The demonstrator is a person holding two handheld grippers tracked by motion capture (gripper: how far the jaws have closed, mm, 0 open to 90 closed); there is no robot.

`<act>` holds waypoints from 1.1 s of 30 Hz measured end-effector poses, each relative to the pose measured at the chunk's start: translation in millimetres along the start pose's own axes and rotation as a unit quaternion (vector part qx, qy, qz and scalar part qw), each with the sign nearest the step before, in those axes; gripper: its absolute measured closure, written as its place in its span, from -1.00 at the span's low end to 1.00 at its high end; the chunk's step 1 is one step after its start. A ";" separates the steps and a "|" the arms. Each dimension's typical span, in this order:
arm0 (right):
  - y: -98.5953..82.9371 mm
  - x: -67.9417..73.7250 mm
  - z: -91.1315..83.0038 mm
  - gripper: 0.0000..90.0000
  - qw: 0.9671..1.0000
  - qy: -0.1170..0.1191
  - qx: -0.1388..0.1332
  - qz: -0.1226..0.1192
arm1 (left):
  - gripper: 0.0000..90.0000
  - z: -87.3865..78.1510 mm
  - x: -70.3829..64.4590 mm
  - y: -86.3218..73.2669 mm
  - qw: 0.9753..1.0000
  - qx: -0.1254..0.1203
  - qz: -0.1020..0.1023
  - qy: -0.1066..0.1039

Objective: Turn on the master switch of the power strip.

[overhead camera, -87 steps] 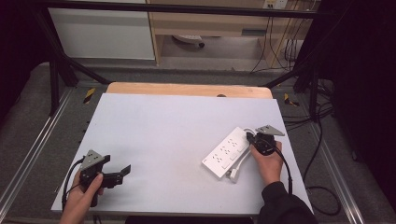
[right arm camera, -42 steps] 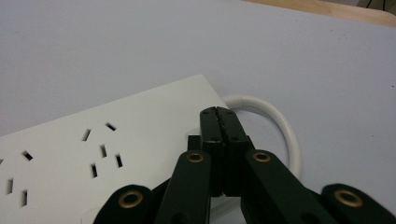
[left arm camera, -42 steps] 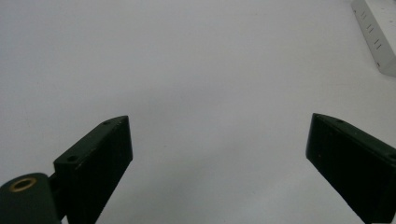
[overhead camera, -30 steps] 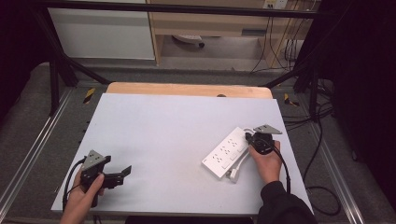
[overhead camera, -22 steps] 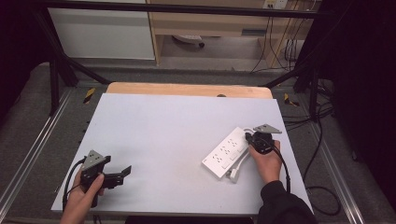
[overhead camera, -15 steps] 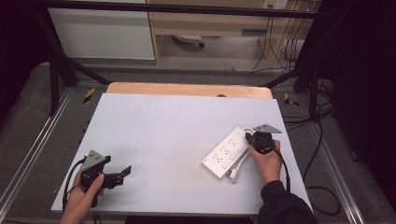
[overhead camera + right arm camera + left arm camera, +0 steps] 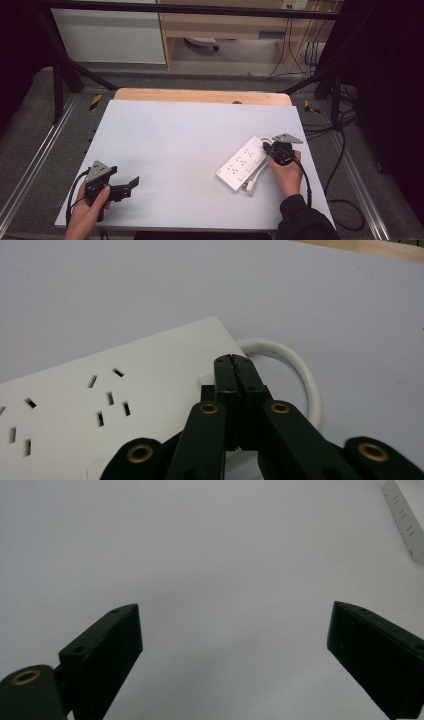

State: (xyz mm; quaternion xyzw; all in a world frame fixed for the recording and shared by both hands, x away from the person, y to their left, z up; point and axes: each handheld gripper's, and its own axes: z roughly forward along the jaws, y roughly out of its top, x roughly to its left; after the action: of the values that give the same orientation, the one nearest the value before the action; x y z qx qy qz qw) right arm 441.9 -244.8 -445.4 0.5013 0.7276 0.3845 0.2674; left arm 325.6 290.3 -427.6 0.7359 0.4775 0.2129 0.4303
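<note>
Right gripper view: we are seeing the right gripper [image 7: 235,371], jaws pressed together, bearing on the power strip [image 7: 120,405] at the table's [image 7: 200,145] right, likely working its switch, while the left gripper [image 7: 131,184] is idling agape.

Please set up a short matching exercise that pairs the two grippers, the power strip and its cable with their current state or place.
Things:
1. left gripper
2. right gripper
3. power strip
4. white cable

States or places:
A. lies flat on the table's right side
B. jaws wide apart over bare table
C. curves in a loop beside the strip's end
D. jaws closed together, over the strip's end

Pairs: 1-B, 2-D, 3-A, 4-C
</note>
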 end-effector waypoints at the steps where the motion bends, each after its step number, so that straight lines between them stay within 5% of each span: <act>1: 0.0 -0.1 0.2 1.00 1.000 0.000 -0.001 0.000 | -0.83 0.0 -0.1 0.0 1.000 0.001 0.001 -0.001; 24: -2.6 -5.7 -1.1 1.00 0.999 0.018 -0.027 0.033 | -0.83 0.4 1.7 -0.2 1.000 0.000 -0.006 0.002; 33: -0.2 -4.4 -6.8 1.00 0.999 0.016 -0.040 0.026 | -0.83 0.3 1.9 -0.2 1.000 0.000 -0.006 0.002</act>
State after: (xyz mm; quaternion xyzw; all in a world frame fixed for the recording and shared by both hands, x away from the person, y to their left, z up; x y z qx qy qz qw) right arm 438.1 -251.0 -441.8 0.5027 0.7026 0.4279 0.2657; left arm 326.6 291.9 -428.2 0.7323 0.4830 0.2119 0.4308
